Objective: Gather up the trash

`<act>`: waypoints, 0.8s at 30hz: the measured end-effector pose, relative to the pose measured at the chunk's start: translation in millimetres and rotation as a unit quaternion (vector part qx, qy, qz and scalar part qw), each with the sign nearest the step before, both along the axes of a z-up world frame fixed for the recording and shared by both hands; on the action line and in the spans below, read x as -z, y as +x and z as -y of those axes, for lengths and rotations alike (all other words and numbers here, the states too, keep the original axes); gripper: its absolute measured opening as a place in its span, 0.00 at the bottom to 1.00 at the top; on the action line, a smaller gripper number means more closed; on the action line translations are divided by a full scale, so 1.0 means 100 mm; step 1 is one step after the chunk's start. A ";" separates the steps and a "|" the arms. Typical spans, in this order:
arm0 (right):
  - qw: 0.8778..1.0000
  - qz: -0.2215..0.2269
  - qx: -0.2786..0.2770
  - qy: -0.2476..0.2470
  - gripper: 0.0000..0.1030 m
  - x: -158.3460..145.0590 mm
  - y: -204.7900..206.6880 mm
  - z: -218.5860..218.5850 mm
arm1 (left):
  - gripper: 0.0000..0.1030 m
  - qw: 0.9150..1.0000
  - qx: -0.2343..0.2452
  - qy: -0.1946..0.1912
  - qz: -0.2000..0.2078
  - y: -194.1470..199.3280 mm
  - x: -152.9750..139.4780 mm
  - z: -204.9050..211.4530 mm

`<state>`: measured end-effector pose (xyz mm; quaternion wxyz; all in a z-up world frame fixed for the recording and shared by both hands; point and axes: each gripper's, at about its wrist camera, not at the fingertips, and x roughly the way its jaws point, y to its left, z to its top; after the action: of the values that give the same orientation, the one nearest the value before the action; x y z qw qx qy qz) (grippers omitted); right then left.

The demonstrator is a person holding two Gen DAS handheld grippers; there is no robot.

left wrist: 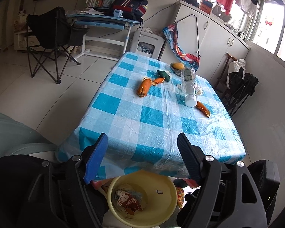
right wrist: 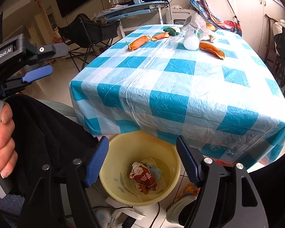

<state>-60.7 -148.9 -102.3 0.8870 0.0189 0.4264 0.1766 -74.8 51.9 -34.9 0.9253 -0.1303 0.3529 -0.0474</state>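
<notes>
Both handheld grippers are black plastic frames with round silver screw heads and ribbed blue pads lining the jaws. The left gripper (right wrist: 47,60) bears white lettering along its side and a grey handle. The person's left hand (right wrist: 2,144) emerges from a black fleecy sleeve (right wrist: 47,133).

Crumpled red wrapper (right wrist: 143,177) lies in the yellow basin (right wrist: 112,152); orange peels (left wrist: 142,88) and plastic bottle (left wrist: 189,87) lie on the table.

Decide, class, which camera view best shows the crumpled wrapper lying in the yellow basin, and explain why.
The right wrist view: it looks down into the yellow basin, showing the red-and-white wrapper whole. In the left wrist view the wrapper lies near the bottom edge, smaller and seen more obliquely.
</notes>
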 end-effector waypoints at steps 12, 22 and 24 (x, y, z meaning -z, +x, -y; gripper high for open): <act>1.000 0.020 -0.015 -0.009 0.72 -0.04 -0.03 -0.08 | 0.74 1.000 -0.015 0.009 0.020 -0.04 -0.05 0.00; 0.997 0.068 -0.011 -0.015 0.78 -0.28 0.02 -0.01 | 0.79 1.000 -0.005 0.023 0.021 -0.02 -0.08 0.06; 0.997 0.073 -0.008 -0.020 0.78 -0.32 0.09 0.03 | 0.80 1.000 0.002 0.019 0.016 0.01 -0.10 0.07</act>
<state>-51.7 -151.8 -70.5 0.9144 -0.0151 0.3640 0.1765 -73.9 44.8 -25.4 0.9331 -0.1110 0.3393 -0.0445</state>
